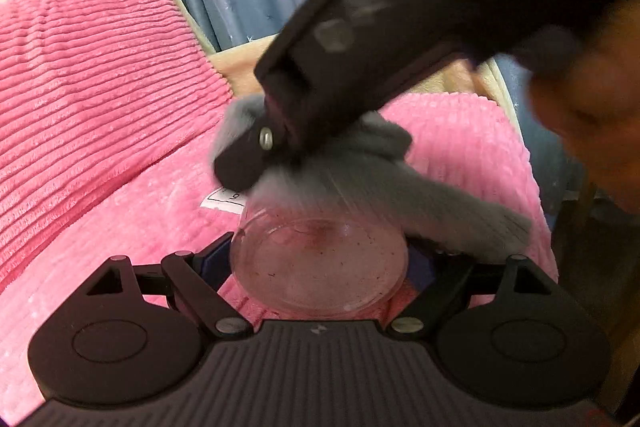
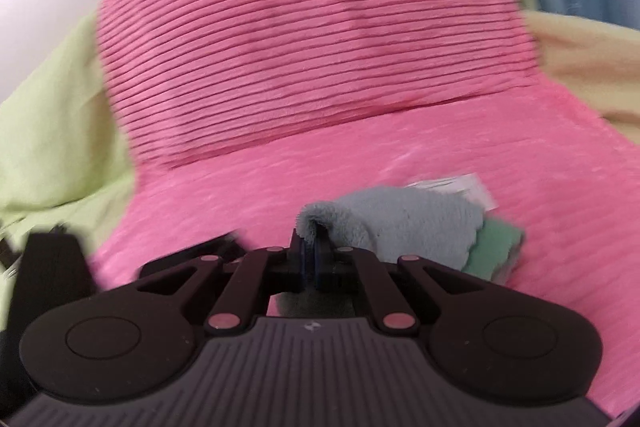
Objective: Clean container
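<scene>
The left gripper (image 1: 320,263) clamps a clear round container (image 1: 320,267) between its fingers, bracing it near the lens over a pink ribbed cover (image 1: 100,99) so it cannot slip. Above it, the right gripper (image 2: 316,259) pinches a grey cloth (image 2: 400,223), pressed onto the container's far rim, apparently mid-wipe; reddish smears and specks show inside.

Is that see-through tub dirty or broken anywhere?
Dirty, yes. The clear container, gripped by the left hand-held gripper, has a reddish smear and dark specks on it. The right hand-held gripper holds a grey cloth at its top. No break shows.
</scene>
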`<state>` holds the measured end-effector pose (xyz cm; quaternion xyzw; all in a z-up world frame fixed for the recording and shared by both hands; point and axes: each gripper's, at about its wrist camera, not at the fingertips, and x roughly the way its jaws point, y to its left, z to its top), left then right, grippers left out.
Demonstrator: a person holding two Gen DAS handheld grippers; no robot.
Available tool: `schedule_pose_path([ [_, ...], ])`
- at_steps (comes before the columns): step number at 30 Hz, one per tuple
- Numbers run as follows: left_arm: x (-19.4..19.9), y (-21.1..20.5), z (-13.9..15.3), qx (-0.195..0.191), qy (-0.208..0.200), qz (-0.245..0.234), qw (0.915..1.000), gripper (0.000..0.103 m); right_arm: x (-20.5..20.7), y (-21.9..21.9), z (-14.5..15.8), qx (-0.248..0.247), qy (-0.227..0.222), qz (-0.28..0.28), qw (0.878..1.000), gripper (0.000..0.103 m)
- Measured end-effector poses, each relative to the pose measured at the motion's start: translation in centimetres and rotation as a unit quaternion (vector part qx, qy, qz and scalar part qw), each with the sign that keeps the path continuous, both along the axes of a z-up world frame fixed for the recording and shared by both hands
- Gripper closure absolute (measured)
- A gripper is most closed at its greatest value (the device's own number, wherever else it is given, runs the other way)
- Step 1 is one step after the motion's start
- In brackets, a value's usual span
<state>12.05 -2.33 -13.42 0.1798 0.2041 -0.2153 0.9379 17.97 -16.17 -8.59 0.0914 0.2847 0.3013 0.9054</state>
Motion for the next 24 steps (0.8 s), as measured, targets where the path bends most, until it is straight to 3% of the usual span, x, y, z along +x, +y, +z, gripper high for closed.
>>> schedule_pose_path([
  [6,-0.1,0.3,0.2,-0.018,0.009,0.0,0.9998,0.018,0.2,-0.2,-0.3,0.009,0.001,0.0,1.0,0.102],
  [11,0.7,2.6,0.5,-0.129,0.06,0.0,0.9898,0.015,0.0,-0.4,-0.4,0.014,-0.001,-0.006,1.0,0.102],
  [15,1.4,3.2,0.2,-0.167,0.094,0.001,0.9816,0.017,-0.3,-0.6,-0.3,0.011,-0.003,-0.008,1.0,0.102],
  [18,1.2,2.8,0.4,-0.15,0.08,0.001,0.9855,0.017,-0.2,-0.7,-0.3,0.012,-0.003,-0.01,1.0,0.102],
  [21,0.5,1.3,0.4,-0.071,0.035,0.0,0.9968,0.018,-0.2,-0.8,-0.3,0.013,-0.003,-0.012,1.0,0.101],
  [24,-0.1,0.2,0.1,-0.014,0.008,-0.005,0.9999,0.018,-0.1,-0.9,-0.3,0.014,-0.002,-0.013,1.0,0.101],
])
